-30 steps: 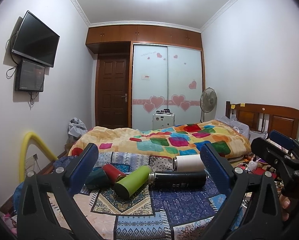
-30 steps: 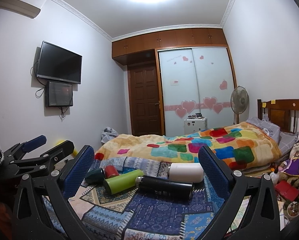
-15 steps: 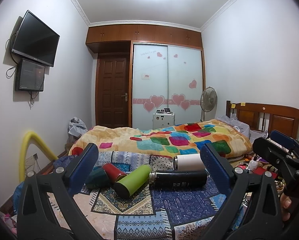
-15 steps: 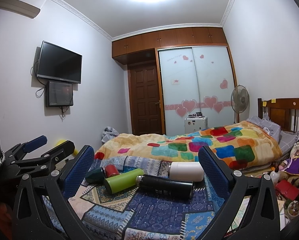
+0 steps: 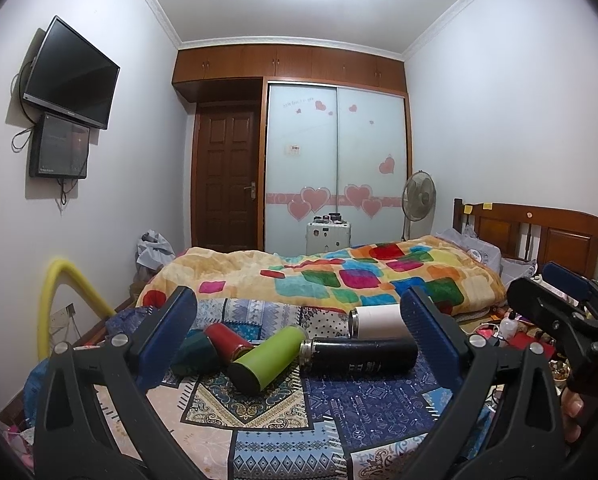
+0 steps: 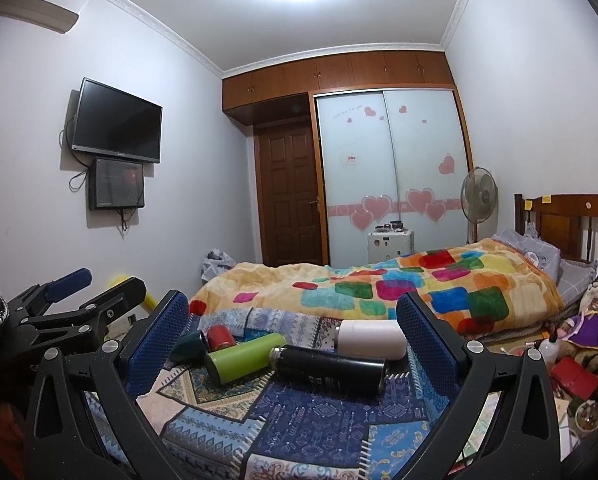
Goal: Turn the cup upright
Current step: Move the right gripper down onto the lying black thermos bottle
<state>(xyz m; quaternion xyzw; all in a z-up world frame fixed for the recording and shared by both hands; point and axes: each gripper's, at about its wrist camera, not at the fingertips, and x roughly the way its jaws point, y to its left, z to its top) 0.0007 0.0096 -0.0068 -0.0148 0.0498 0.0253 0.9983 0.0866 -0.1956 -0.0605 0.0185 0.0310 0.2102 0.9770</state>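
Several cups lie on their sides on a patterned cloth (image 5: 363, 400): a black flask (image 5: 359, 357) (image 6: 331, 370), a green flask (image 5: 265, 358) (image 6: 241, 357), a white cup (image 5: 377, 322) (image 6: 371, 338), a red cup (image 5: 227, 342) (image 6: 221, 337) and a dark teal cup (image 5: 193, 354) (image 6: 187, 346). My left gripper (image 5: 299, 340) is open and empty, held in front of them. My right gripper (image 6: 293, 340) is open and empty, also short of them. Each gripper shows at the edge of the other's view.
A bed with a colourful quilt (image 5: 339, 276) lies behind the cloth, with a wooden headboard (image 5: 539, 236) at right. A yellow tube (image 5: 59, 300) stands at left. Clutter (image 6: 571, 364) sits at the right. A fan (image 5: 419, 196) and wardrobe (image 5: 335, 168) are at the back.
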